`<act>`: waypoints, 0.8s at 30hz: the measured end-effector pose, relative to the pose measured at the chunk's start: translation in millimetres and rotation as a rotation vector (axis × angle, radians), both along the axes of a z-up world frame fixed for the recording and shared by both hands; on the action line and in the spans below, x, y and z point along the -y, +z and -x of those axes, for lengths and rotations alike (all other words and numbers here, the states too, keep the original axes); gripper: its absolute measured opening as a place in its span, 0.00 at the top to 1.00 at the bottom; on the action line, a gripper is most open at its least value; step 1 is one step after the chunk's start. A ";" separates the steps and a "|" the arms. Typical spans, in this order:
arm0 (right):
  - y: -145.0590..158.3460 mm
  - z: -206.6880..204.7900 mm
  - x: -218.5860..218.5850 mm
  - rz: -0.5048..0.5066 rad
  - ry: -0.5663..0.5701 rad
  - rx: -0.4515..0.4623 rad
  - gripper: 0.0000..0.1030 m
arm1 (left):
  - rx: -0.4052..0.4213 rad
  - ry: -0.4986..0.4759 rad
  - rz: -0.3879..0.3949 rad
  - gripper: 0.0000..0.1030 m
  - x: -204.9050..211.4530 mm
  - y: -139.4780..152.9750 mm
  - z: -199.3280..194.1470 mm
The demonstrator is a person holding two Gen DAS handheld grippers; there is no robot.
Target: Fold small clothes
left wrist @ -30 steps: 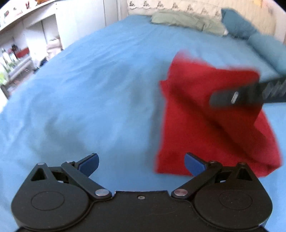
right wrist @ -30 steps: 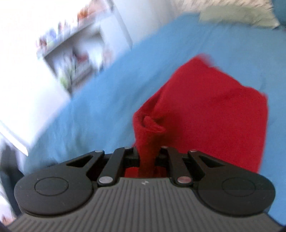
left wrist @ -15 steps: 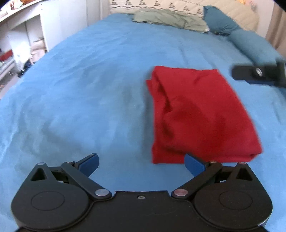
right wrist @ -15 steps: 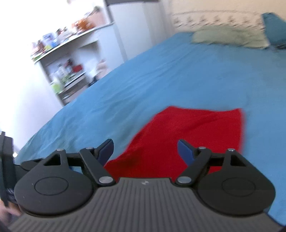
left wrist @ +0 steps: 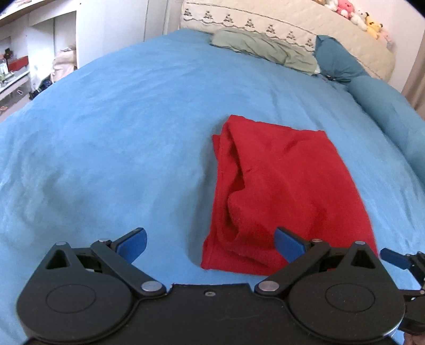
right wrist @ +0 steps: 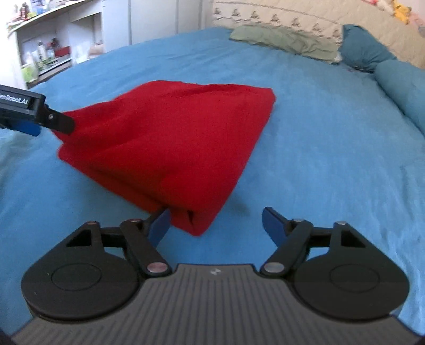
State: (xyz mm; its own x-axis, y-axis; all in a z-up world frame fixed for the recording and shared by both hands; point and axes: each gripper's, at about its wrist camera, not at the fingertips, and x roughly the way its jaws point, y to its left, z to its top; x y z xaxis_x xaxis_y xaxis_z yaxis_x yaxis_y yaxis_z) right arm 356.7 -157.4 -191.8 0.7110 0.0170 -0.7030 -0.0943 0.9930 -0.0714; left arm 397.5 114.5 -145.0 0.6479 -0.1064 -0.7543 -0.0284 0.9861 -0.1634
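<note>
Mid-bed (left wrist: 119,148), red cloth (left wrist: 287,191) lies folded, loose ridge along its left edge. Left gripper (left wrist: 209,242) and right gripper (right wrist: 215,221) both spread, empty, at cloth's near edge. Pinch both near corners together, all layers, then fold toward cloth's far edge evenly.

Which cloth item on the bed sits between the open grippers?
The folded red garment on the blue sheet. The crumpled grey-green cloth lies far off by the headboard.

Left hand-held gripper (left wrist: 209,242) and right hand-held gripper (right wrist: 215,223) both gape wide (blue pads spread), holding nothing.
</note>
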 end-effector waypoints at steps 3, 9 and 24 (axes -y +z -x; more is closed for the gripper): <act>-8.5 4.7 1.8 0.074 -0.040 0.033 0.25 | -0.006 0.013 -0.050 0.00 2.9 -8.3 -4.2; -20.6 15.7 27.8 0.037 -0.102 0.036 0.28 | -0.079 0.055 -0.084 0.00 -4.4 -32.6 -10.9; 35.0 36.0 46.6 -0.091 0.052 0.073 0.00 | -0.030 -0.038 -0.052 0.00 -9.8 20.2 -13.0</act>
State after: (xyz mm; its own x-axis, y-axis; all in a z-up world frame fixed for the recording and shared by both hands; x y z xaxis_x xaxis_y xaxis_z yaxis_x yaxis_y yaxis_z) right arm 320.8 -204.1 -156.9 0.7564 0.1165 -0.6437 -0.1438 0.9896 0.0102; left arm 410.5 124.3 -124.8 0.6215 -0.0908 -0.7781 0.0055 0.9937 -0.1115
